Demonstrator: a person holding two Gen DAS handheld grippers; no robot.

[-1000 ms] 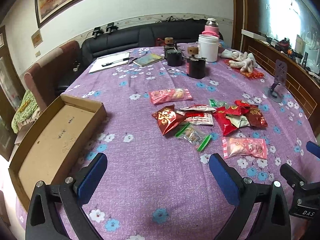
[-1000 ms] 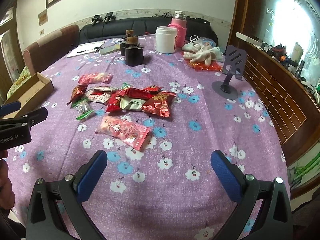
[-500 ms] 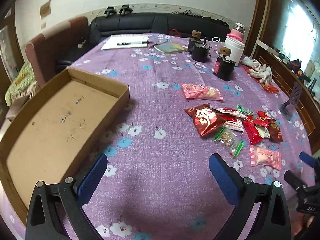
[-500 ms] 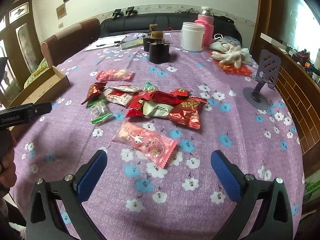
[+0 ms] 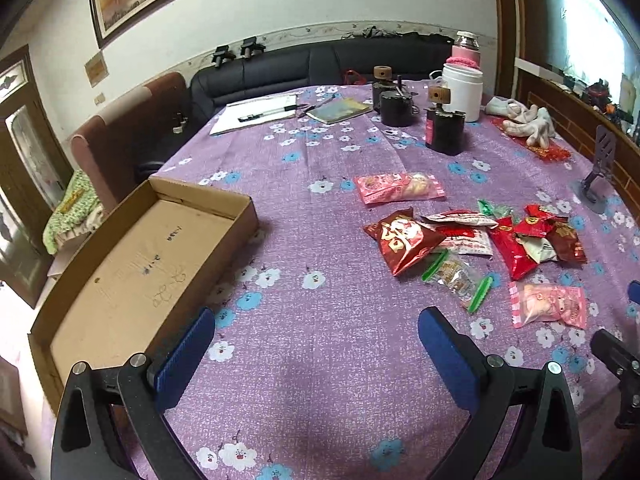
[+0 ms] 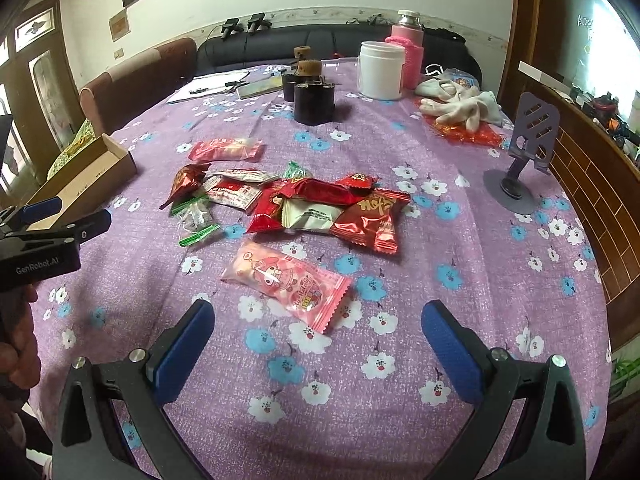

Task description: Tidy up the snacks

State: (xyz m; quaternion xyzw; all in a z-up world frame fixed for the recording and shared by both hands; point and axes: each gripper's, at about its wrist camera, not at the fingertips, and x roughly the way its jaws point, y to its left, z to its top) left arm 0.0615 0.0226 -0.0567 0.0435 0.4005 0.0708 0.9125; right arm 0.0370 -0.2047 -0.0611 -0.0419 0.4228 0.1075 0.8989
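Note:
Several snack packets lie in a loose pile (image 6: 320, 208) on the purple flowered tablecloth. Nearest to my right gripper (image 6: 316, 340) is a pink cartoon packet (image 6: 286, 280), just beyond its open, empty fingers. A red foil bag (image 5: 402, 240), a clear green-ended packet (image 5: 456, 274) and a second pink packet (image 5: 400, 187) lie further out. My left gripper (image 5: 316, 344) hangs open and empty over bare cloth, between the pile and a shallow empty cardboard box (image 5: 136, 264) on its left. The left gripper also shows at the left edge of the right wrist view.
At the table's far side stand two dark grinders (image 6: 314, 98), a white jar (image 6: 380, 70), a pink flask (image 6: 408, 56), papers with a pen (image 5: 256, 114) and white gloves (image 6: 460, 106). A purple phone stand (image 6: 524, 160) is at the right. A sofa and chairs ring the table.
Both grippers stay open. The left wrist view swung towards the cardboard box, then partly back towards the pile. The right gripper has moved closer to the pink cartoon packet.

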